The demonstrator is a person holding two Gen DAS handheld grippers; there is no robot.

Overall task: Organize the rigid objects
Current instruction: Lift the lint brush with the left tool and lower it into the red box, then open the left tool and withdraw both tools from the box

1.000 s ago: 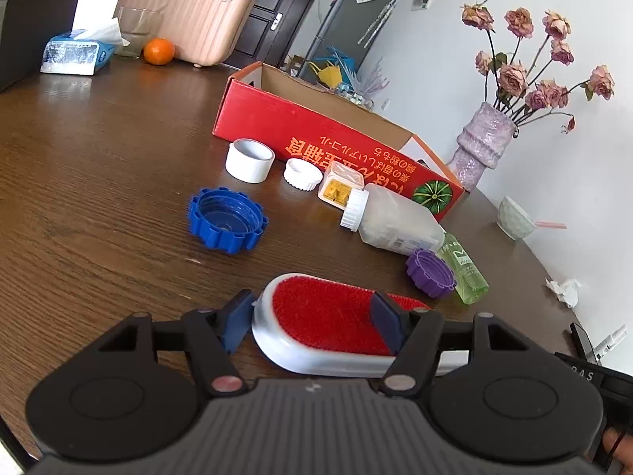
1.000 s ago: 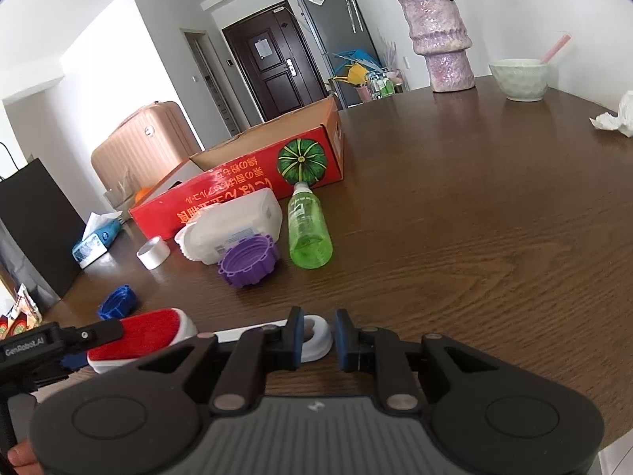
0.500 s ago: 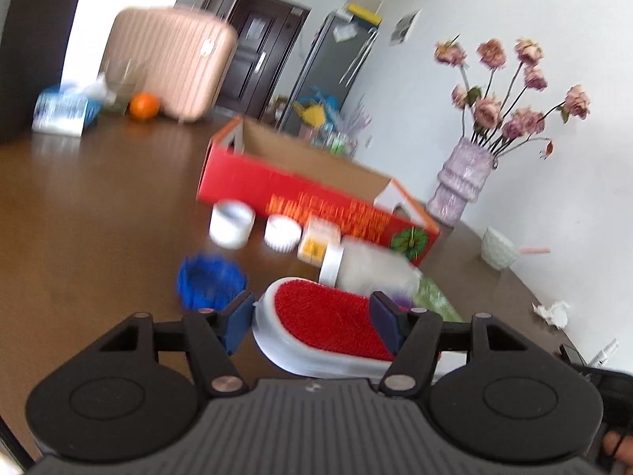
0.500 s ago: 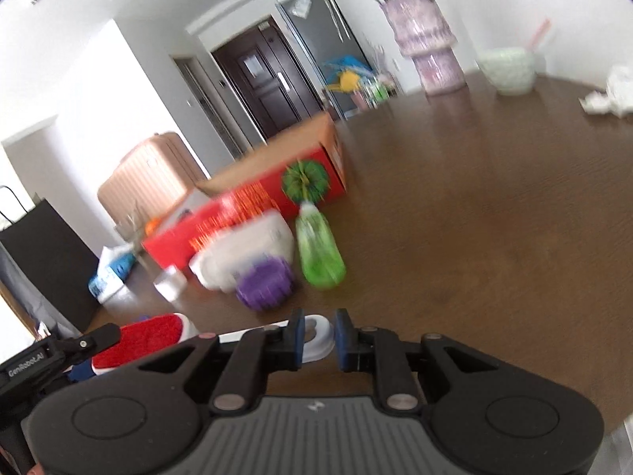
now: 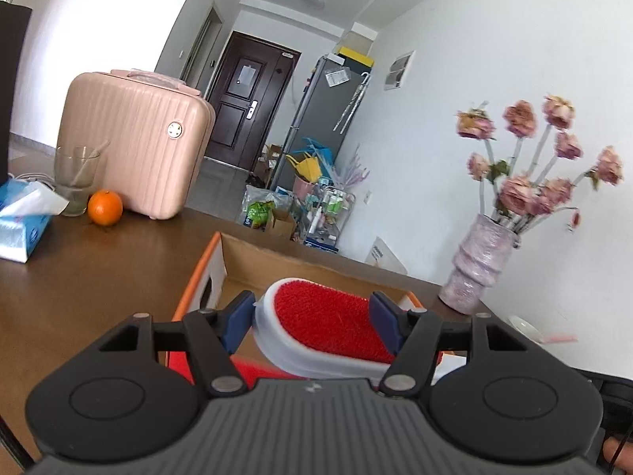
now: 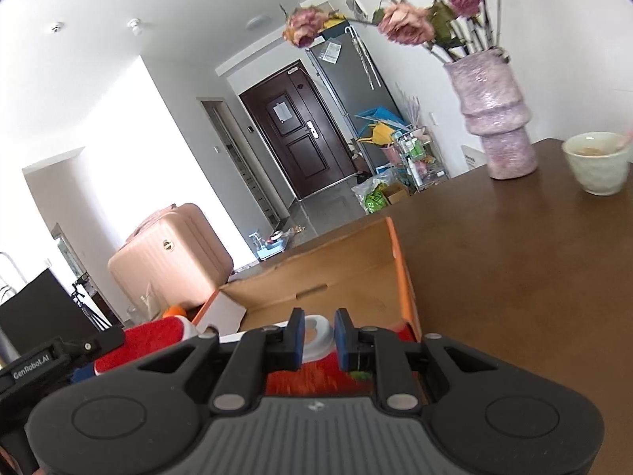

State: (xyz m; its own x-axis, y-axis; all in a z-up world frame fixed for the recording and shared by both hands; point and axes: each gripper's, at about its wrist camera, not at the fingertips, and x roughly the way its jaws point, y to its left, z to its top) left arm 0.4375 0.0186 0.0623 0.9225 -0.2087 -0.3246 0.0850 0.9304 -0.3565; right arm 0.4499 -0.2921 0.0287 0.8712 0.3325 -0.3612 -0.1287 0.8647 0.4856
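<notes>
My left gripper (image 5: 312,316) is shut on the head of a white brush with a red pad (image 5: 328,324) and holds it in the air over the near edge of the open red cardboard box (image 5: 237,265). My right gripper (image 6: 319,336) is shut on the brush's white handle end (image 6: 316,336). In the right wrist view the red pad (image 6: 150,340) shows at the lower left, beside the left gripper's body, and the box (image 6: 356,277) lies just ahead. The other loose items on the table are out of view.
A pink suitcase (image 5: 138,146), a glass (image 5: 77,178), an orange (image 5: 105,208) and a tissue pack (image 5: 23,225) stand at the table's far left. A vase of dried roses (image 5: 478,265) and a white bowl (image 6: 597,162) stand right of the box.
Both grippers have lifted the brush off the table and carried it forward to the box. The caps and bottles that lay before the box have dropped out of view.
</notes>
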